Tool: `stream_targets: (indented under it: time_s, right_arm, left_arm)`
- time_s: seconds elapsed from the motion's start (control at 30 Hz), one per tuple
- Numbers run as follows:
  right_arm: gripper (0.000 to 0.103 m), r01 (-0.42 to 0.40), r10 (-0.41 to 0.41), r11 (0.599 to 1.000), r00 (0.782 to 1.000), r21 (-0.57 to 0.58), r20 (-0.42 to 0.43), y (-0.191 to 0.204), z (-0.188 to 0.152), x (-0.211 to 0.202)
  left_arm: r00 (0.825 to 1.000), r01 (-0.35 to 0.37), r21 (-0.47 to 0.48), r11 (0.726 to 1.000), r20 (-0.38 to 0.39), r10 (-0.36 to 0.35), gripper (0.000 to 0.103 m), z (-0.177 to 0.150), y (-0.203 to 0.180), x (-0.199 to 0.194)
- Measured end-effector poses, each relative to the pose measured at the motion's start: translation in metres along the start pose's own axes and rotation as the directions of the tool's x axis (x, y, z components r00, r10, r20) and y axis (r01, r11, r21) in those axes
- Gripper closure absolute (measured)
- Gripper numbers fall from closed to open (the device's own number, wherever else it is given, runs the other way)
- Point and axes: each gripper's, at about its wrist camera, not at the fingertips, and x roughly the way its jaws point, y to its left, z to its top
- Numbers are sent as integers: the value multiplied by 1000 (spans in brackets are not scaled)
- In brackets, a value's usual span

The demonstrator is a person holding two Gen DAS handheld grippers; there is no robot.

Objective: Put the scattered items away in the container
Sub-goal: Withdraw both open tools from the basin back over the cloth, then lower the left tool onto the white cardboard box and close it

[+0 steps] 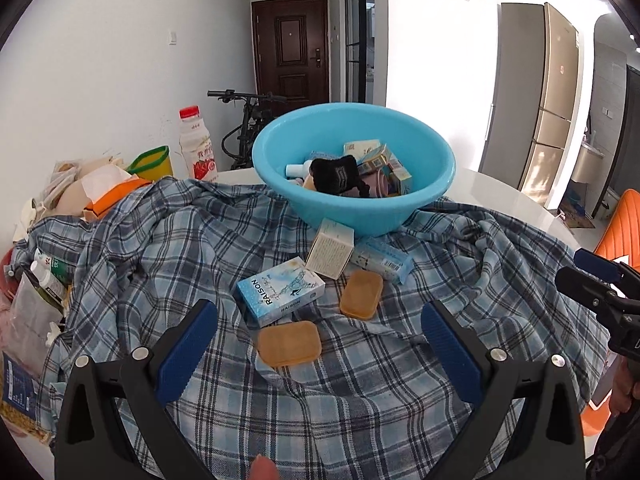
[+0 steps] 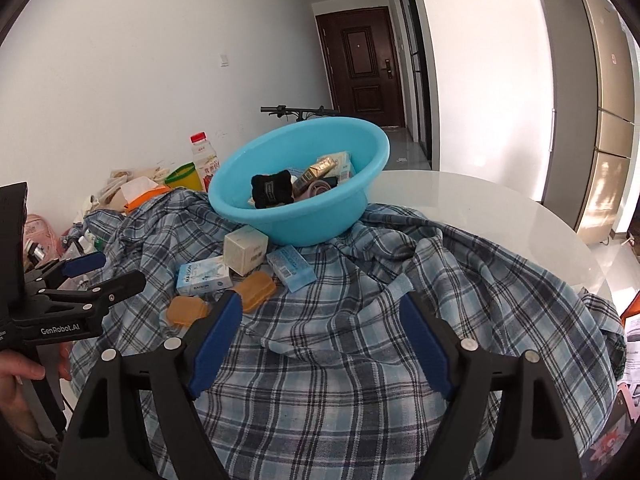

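Both grippers are hanging over the plaid shirt (image 1: 200, 248) spread across the counter (image 2: 500, 216), each with its fingers standing wide and holding nothing. The left gripper (image 1: 320, 344) is pointing at the nearest tan soap bar (image 1: 289, 343); the right gripper (image 2: 320, 332) is sitting further right, over bare cloth. Beyond them, a second soap bar (image 1: 361, 294), a blue RAISON box (image 1: 280, 291), a white box (image 1: 331, 254) and a pale blue box (image 1: 382, 259) are lying just in front of the blue basin (image 1: 424, 148), which is already holding several items. A fresh pickup looks to be starting: next, the left fingers need lowering around that near bar and closing.
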Motion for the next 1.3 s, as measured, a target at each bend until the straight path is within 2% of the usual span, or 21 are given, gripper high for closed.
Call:
stream_targets:
  time_s: [0.1, 0.2, 0.33, 0.37, 0.5, 0.67, 0.77, 0.93, 1.1, 1.3]
  right_arm:
    - [23, 20, -20, 1000, 1000, -12, -23, -3, -3, 13]
    - [23, 22, -24, 999, 999, -32, -45, -2, -3, 23]
    - [23, 19, -25, 993, 998, -118, -51, 11, 1, 32]
    - [23, 4, -12, 991, 998, -134, -58, 13, 3, 34]
    - [23, -60, 47, 988, 994, -141, -98, 18, 7, 40]
    - [23, -28, 8, 986, 993, -162, -119, 15, 2, 48]
    - [23, -31, 12, 992, 989, -125, -149, 6, -3, 55]
    - [23, -21, 4, 995, 983, -94, -181, -3, -9, 61]
    - [23, 4, -25, 993, 984, -116, -177, -5, -9, 61]
    - [23, -11, -10, 994, 981, -106, -194, -5, -12, 66]
  left_arm:
    - [1000, 22, -9, 1000, -7, -22, 0, -6, 4, 10]
    - [1000, -8, -8, 1000, -28, 8, 0, -6, 6, 23]
    - [996, -70, 8, 998, -51, 70, 0, 4, 12, 54]
    - [996, -62, 15, 998, -60, 63, 0, 8, 13, 63]
    - [993, 77, 72, 994, -92, -70, 0, 26, 9, 94]
    - [983, 121, 218, 968, -159, -87, 0, 34, -8, 132]
    - [973, 170, 257, 951, -194, -121, 0, 38, -14, 150]
    - [968, 180, 281, 943, -220, -119, 0, 45, -17, 175]
    - [963, 182, 249, 951, -242, -120, 0, 45, -12, 193]
    - [961, 187, 219, 958, -241, -132, 1, 42, -8, 201]
